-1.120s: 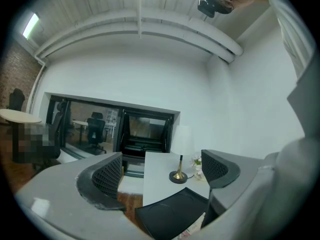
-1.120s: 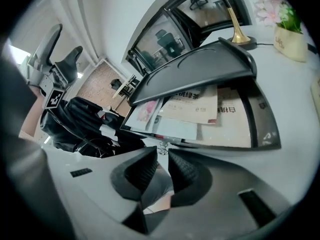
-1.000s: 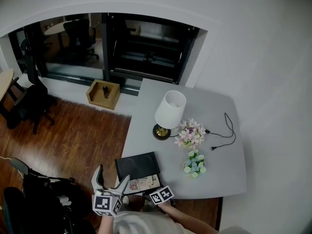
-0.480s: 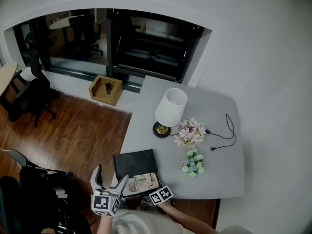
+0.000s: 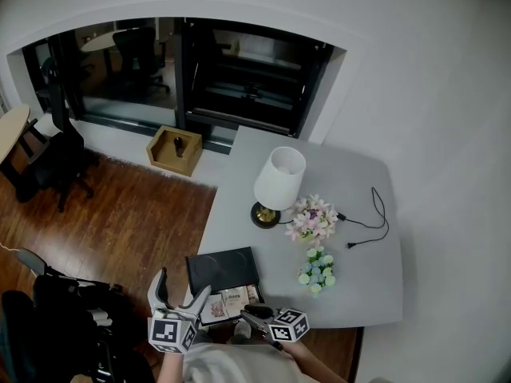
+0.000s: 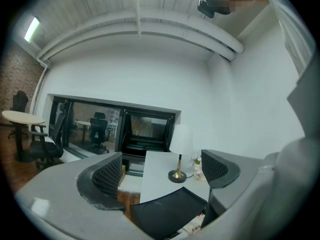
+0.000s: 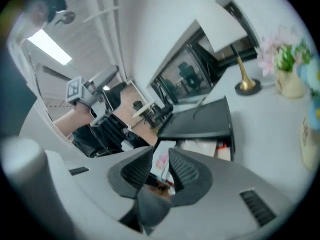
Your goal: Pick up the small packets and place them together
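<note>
— Where do the small printed paper packets (image 5: pixel 232 301) lie?
— In a row at the near edge of the grey table (image 5: pixel 363 290), tucked against the front of the flat black case (image 5: pixel 223 268).
— And the right gripper (image 7: pixel 160 155)?
— Low at that same edge, aimed at the left end of the row. Its jaws are nearly together, with only a narrow gap between them. The white packet with the pink print (image 7: pixel 161 165) shows through that gap, just past the tips. Whether they touch it I cannot tell.
— The left gripper (image 6: pixel 161 158)?
— Jaws spread wide with nothing in them, held off the table's near left corner, just beside the case
</note>
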Available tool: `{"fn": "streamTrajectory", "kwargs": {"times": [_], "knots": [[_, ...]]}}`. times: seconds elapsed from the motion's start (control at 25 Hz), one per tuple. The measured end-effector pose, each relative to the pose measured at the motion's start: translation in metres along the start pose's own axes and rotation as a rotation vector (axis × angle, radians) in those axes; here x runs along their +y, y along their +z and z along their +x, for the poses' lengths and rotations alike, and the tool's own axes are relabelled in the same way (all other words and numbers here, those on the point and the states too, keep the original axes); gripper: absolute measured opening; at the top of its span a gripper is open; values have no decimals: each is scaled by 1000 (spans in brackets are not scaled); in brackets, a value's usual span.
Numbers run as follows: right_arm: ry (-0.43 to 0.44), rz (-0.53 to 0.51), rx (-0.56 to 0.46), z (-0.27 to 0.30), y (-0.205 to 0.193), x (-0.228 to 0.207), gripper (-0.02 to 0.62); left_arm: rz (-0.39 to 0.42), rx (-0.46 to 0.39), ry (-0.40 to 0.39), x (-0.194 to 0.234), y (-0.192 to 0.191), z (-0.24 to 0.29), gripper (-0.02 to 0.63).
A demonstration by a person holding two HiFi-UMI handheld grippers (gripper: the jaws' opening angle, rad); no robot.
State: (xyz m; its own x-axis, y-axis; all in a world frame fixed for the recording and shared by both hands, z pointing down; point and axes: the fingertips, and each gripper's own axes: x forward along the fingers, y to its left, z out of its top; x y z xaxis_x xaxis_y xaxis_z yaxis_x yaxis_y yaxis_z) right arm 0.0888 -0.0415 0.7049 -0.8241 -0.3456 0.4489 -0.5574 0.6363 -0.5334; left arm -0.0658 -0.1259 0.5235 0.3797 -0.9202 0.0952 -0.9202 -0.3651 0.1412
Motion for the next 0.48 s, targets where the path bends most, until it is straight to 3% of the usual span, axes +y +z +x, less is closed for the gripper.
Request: {"fn": "streamTrajectory", "kwargs": {"times": [0.24, 0.4, 0.48], "knots": [[-50, -196, -570, -54, 153, 19, 112, 20, -20, -18, -2, 11, 4, 476], [-172, -404, -642, -69, 203, 25, 124, 45, -16, -24, 0, 11, 5, 477], [-231, -481, -646, -70, 217, 27, 312, 36, -40, -33, 0, 16, 6, 487]]}}
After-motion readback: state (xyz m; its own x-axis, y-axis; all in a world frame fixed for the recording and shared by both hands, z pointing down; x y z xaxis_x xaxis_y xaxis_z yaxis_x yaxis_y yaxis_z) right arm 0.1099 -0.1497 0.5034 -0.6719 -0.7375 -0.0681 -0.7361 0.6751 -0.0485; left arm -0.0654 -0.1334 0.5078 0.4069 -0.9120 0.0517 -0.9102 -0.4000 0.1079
